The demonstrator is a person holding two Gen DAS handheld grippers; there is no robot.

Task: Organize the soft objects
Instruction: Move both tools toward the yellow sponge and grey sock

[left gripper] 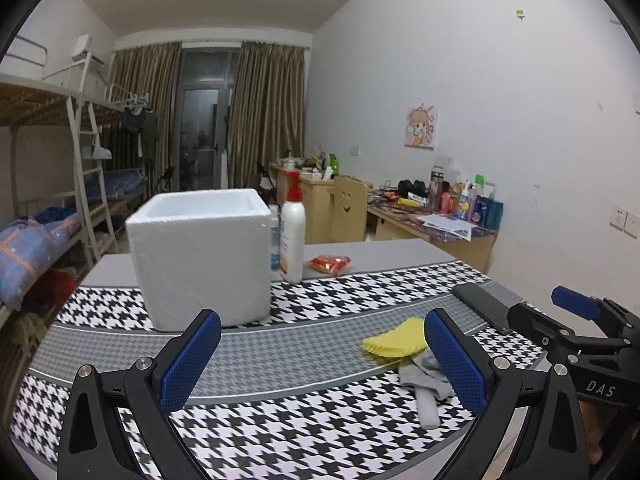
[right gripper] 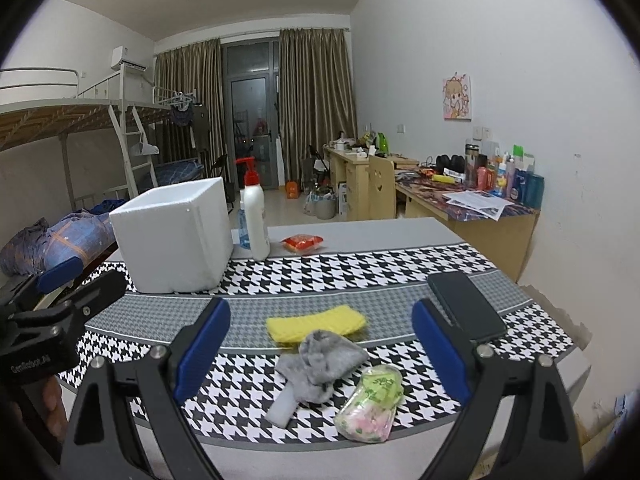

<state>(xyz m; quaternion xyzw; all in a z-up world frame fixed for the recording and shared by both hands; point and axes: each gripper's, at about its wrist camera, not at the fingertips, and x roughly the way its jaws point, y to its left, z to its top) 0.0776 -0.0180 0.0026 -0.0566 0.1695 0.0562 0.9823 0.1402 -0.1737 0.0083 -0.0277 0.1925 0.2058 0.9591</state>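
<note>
A yellow knitted cloth lies on the houndstooth table mat, with a crumpled grey sock just in front of it and a clear soft pouch with green and pink print to its right. My right gripper is open and empty, hovering over the sock. My left gripper is open and empty; the yellow cloth and grey sock lie by its right finger. A white foam box stands open-topped ahead of it, and shows at the left in the right wrist view.
A white pump bottle, a small blue-labelled bottle behind it and a red snack packet stand behind the box. A black phone lies at the mat's right. The right gripper shows in the left wrist view. Bunk beds left, desks right.
</note>
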